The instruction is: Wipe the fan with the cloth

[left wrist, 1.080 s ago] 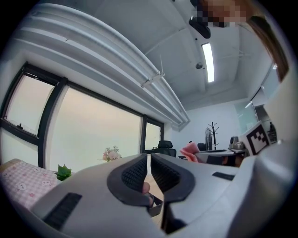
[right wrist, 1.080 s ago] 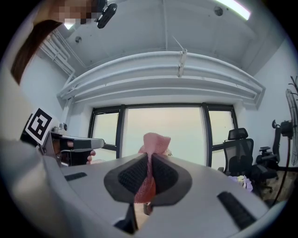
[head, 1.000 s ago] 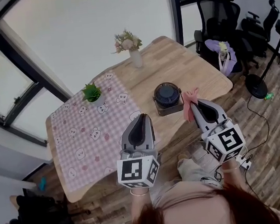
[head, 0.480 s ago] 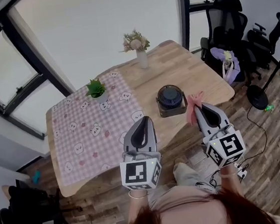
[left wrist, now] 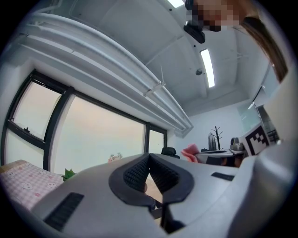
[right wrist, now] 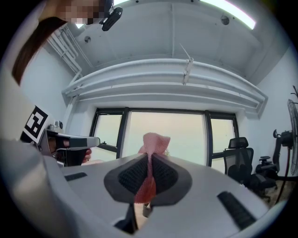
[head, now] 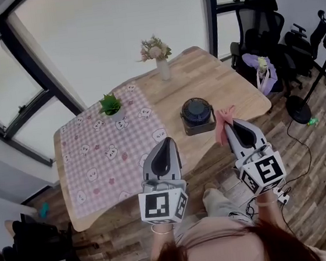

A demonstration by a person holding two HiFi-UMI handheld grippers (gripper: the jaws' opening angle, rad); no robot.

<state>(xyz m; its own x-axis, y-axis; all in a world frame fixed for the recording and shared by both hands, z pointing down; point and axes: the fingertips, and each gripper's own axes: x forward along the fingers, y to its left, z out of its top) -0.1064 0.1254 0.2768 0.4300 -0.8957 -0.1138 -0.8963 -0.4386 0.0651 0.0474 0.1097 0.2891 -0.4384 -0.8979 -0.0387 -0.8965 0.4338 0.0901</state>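
A wooden table (head: 228, 84) fills the middle of the head view, its left half covered by a pink checked tablecloth (head: 102, 157) printed with small animal faces. Black office chairs (head: 261, 16) stand on the plank floor past the table's right end. Both grippers are held up in front of the person, just off the table's near edge. The left gripper (head: 167, 139) has its jaws closed tip to tip with nothing between them. The right gripper (head: 228, 124) is clamped on the cloth. The fan (head: 197, 115) – small, dark and round-grilled in a squarish base – sits on the bare wood near the table's front edge, between the two grippers and beyond their tips. A white vase of flowers (head: 155, 54) stands at the far edge, and a little potted plant (head: 111, 105) stands on the tablecloth. The cloth (head: 224, 120) – pink – sticks out past the right jaw tips, just right of the fan and apart from it.
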